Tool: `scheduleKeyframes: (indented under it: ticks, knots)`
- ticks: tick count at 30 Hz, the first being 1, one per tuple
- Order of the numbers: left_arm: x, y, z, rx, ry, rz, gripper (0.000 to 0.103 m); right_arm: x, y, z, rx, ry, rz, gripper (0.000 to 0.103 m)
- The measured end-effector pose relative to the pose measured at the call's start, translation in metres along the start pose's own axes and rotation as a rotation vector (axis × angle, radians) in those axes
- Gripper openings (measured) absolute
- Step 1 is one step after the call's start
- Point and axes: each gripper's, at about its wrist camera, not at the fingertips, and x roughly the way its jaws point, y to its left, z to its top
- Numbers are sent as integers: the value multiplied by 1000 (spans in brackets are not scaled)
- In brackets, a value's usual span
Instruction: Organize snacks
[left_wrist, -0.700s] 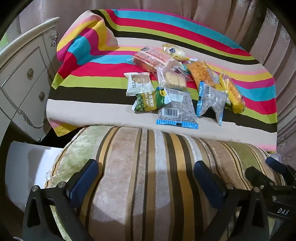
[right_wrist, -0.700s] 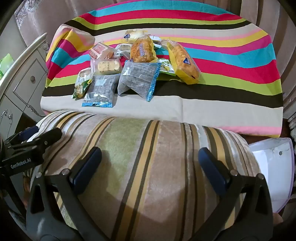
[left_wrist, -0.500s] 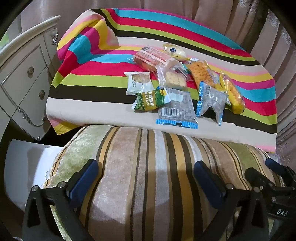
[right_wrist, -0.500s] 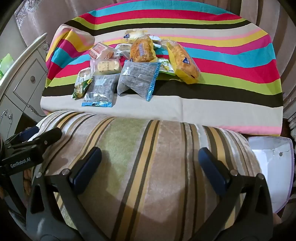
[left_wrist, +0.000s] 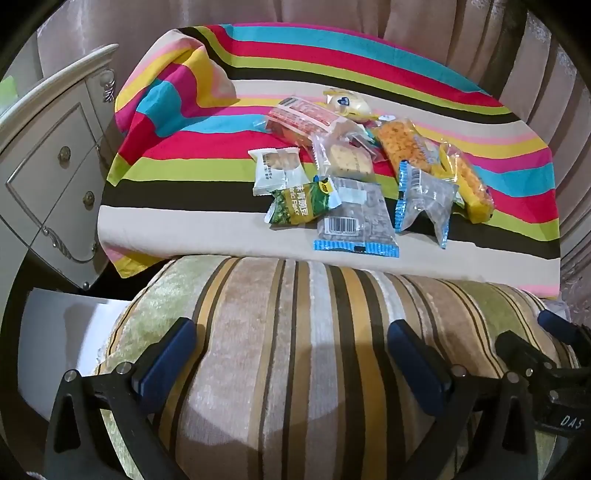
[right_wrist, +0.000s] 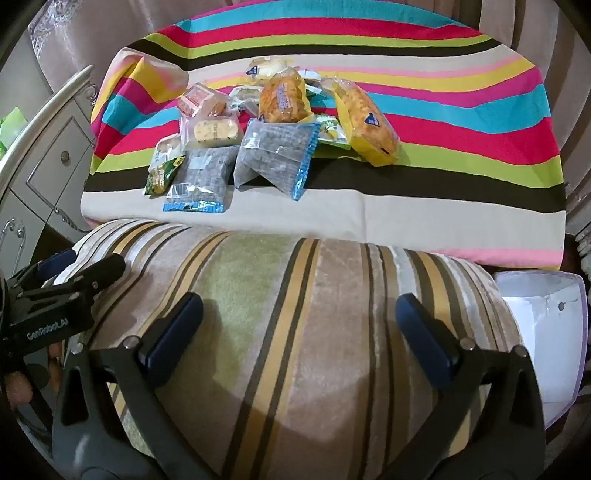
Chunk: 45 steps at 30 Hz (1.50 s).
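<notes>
Lying beyond both spread fingers (left_wrist: 177, 347), snacks (left_wrist: 354, 177) untouched.

Striped cushion (left_wrist: 295, 350) before snack pile (left_wrist: 354, 173)

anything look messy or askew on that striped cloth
Yes: the snack packets lie in a loose overlapping heap, none sorted. One clear blue-edged packet stands tented rather than flat. The striped cloth is bunched up at its far left corner.

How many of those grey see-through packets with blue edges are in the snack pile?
2. One grey packet lies flat at the pile's near edge beside the green pea bag; the other stands tented to its right. More may be hidden underneath.
</notes>
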Motion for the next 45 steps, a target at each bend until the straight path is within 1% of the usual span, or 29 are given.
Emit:
scheduleKeyframes:
  ticks: [2,7,10,12,14,16,17,19,25,32,45]
  knots:
    - [1,-4,0,8,-5,17,103,-1,1,-2,-1,-21,-6,103]
    - [1,-6,1,22,-35,44,103,1,4,-1,-9,-24,-26,103]
    - [0,-8,2,34,-55,50,103,3,4,0,-8,-21,-26,103]
    - [0,-9,3,40,-64,48,103,6,7,3,-19,-16,-40,103]
    - [0,-10,5,49,-75,44,103,9,3,6,3,-26,-40,103]
    - [0,-12,7,67,-82,48,103,10,3,9,14,-30,-64,103]
    - [0,-13,7,69,-81,51,103,11,4,10,12,-30,-82,103]
    - [2,-13,9,68,-69,45,103,12,4,11,10,-28,-91,103]
    - [7,-13,8,59,-39,33,103,13,4,12,7,-21,-98,103]
    - [12,-8,10,33,14,0,103,14,4,11,6,-2,-90,103]
    - [11,-9,9,31,18,3,103,12,4,8,6,-1,-80,103]
